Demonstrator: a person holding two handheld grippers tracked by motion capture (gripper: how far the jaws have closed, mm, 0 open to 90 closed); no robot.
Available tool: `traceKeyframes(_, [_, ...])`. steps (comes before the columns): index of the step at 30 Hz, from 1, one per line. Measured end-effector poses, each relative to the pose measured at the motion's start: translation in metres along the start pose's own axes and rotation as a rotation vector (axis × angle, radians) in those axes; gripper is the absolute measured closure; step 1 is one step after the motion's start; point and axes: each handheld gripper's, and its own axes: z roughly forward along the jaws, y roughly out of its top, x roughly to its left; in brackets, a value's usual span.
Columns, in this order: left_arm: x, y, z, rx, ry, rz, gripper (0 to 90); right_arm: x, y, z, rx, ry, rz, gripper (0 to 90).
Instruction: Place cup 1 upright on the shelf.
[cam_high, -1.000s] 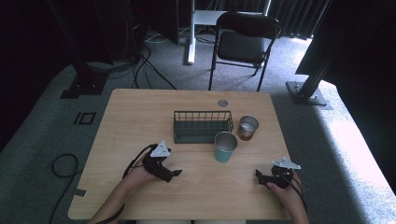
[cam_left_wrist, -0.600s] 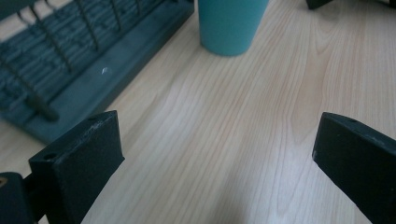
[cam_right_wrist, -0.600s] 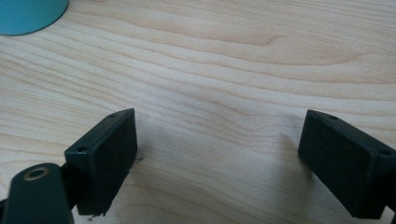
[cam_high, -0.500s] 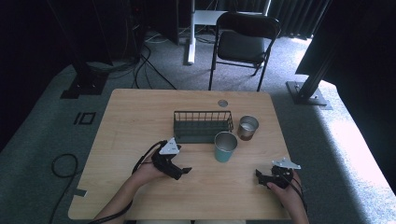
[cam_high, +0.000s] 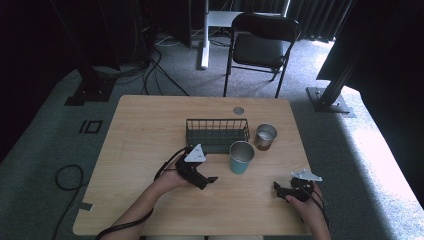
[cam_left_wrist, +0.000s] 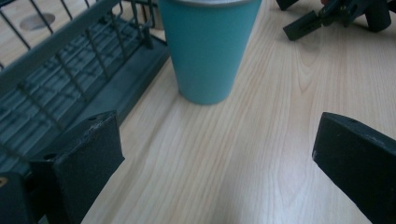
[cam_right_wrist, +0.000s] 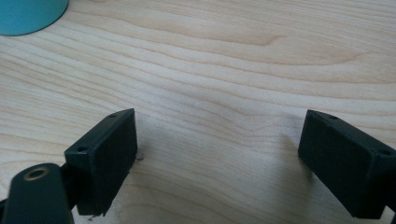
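While both jaws gape, my left gripper (cam_high: 209, 179) faces the teal cup (cam_high: 241, 157) at frame centre.
Right gripper (cam_high: 278, 187) sits spread wide, lower right, holding nothing.

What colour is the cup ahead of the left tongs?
Teal cup; clearest in the left gripper view.

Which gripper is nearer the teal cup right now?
Left. The left gripper sits just left of the teal cup, jaws open and pointing at it. The right gripper rests farther off, toward the table's near right corner, jaws open.
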Motion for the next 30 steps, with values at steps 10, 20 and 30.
traceKeyframes(10, [0.003,0.015,0.017,-0.015,0.001,-0.001,2.1,0.0,0.0,0.0,0.0,0.0,0.0,11.4])
traceKeyframes(20, [0.002,0.031,0.034,-0.023,0.004,-0.004,2.1,0.0,0.0,0.0,-0.001,0.0,0.001,11.3])
traceKeyframes(30, [0.004,0.041,0.05,-0.026,0.014,-0.009,2.1,0.0,0.0,0.0,-0.001,0.0,-0.001,11.4])
